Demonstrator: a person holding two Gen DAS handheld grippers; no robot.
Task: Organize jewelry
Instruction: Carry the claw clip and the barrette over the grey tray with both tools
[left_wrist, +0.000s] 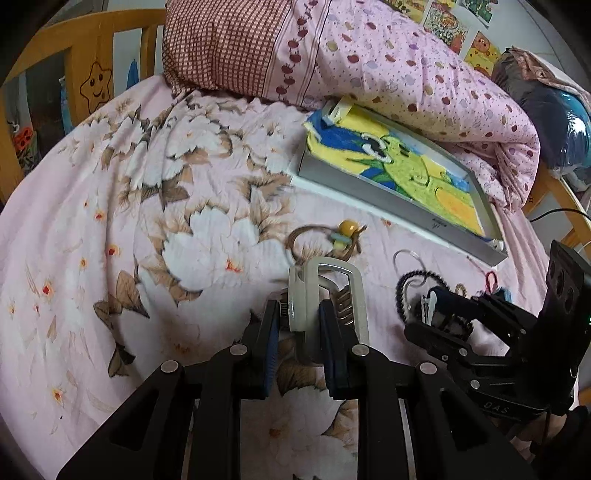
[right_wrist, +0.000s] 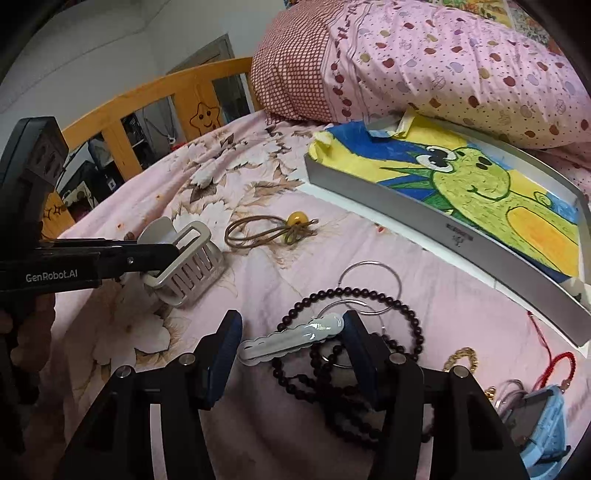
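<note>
Two black handheld grippers, left gripper (left_wrist: 297, 323) and right gripper (right_wrist: 291, 332), built of angular linkage bars. Round silver pivot pins at each joint. Dark blue pads lining the inner finger faces. White "GenRobot.AI" lettering along the left tool's side; "DAS" embossed on the right's body.

Soft, even daylight fills both views, casting only faint shadows on the bedsheet (left_wrist: 147, 221). Fisheye distortion bends the bed rail (right_wrist: 155, 96) and darkens the corners. The hair tie (left_wrist: 325, 236) shows slight motion blur; no strong glare.
</note>
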